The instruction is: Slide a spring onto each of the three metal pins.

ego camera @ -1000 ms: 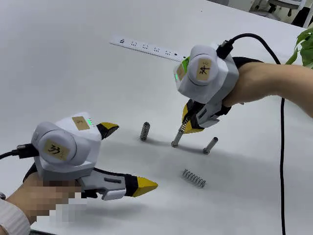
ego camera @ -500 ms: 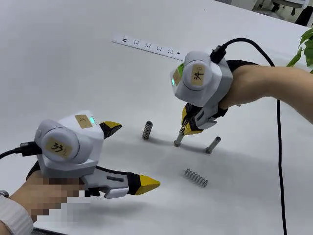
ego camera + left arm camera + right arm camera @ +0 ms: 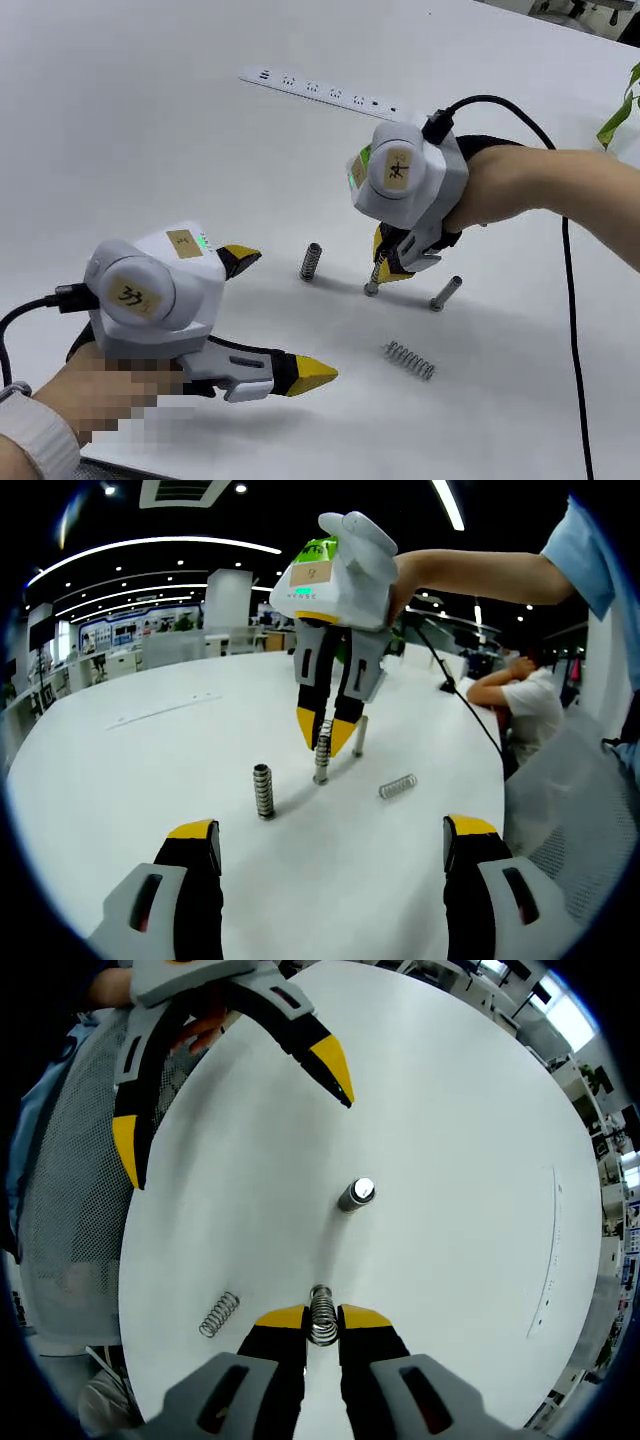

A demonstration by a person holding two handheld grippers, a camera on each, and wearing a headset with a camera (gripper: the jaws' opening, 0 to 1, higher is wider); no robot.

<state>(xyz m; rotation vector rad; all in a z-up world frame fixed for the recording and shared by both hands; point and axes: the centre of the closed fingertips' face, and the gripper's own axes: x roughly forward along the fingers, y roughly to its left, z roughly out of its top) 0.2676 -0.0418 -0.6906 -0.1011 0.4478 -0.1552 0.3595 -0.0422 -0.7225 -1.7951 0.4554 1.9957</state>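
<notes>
Where the left gripper [image 3: 280,315] hangs low at the near left, its jaws are spread wide on nothing, and the arm behind it is cut off at the lower edge. Bare white table [image 3: 150,120] lies open ahead of it, up to a power strip [image 3: 325,92] far back. Just right of that gripper stands the first pin [image 3: 362,1191], upright, sleeved in a dark coiled spring [image 3: 311,262]. Next comes the middle pin [image 3: 372,287], its top hidden behind the right gripper [image 3: 384,267], whose yellow tips are pinched on a second spring [image 3: 322,1318]. How far that coil sits over the pin cannot be told. The third pin [image 3: 446,293] stands bare just beyond. A loose spring [image 3: 409,360] lies flat nearer the front, apart from both grippers.
</notes>
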